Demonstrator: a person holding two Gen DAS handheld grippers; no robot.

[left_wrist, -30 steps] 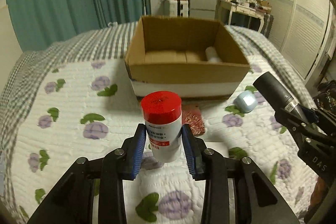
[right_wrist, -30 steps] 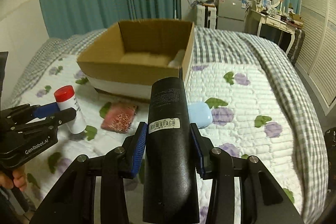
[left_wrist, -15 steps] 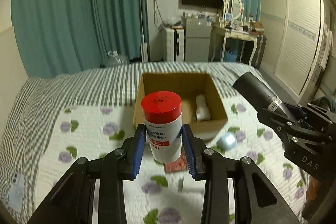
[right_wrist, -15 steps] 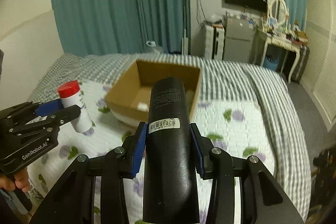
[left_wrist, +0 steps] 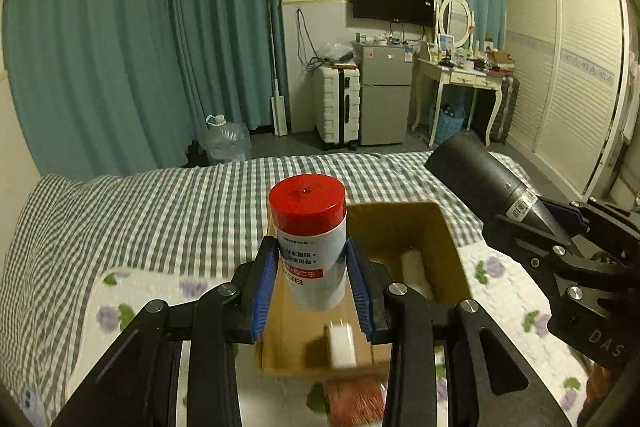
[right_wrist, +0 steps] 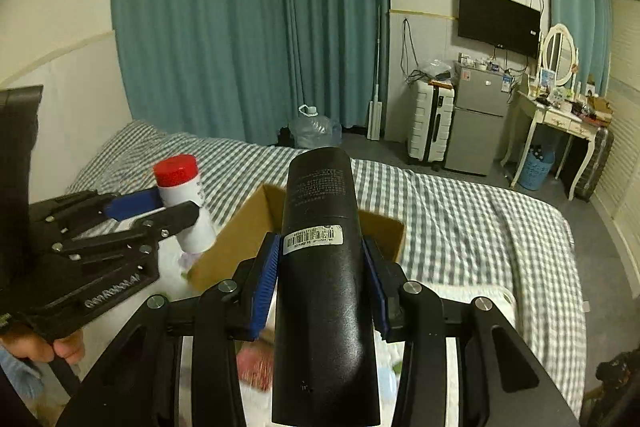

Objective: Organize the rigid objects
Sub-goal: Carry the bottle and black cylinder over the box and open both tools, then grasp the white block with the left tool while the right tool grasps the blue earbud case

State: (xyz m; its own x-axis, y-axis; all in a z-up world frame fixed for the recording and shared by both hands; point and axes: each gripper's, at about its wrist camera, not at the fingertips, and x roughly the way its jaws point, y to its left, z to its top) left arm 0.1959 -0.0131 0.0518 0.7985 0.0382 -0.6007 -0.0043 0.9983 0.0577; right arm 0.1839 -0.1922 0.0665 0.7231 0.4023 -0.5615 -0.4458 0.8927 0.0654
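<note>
- Jaws of the left gripper [left_wrist: 312, 283] pinch a red-capped white bottle [left_wrist: 310, 239] around its middle, upright, likely so it drops in base first.
- Right gripper [right_wrist: 320, 283] clamps a black cylinder [right_wrist: 320, 267] near its barcode label, its long body pointing forward.
- Both loads hang over the open cardboard box [left_wrist: 436, 227] on the bed [left_wrist: 160, 211]; a white item [left_wrist: 414, 267] lies inside.
- Beyond stand a suitcase [left_wrist: 336, 103] and fridge [left_wrist: 384, 99].
</note>
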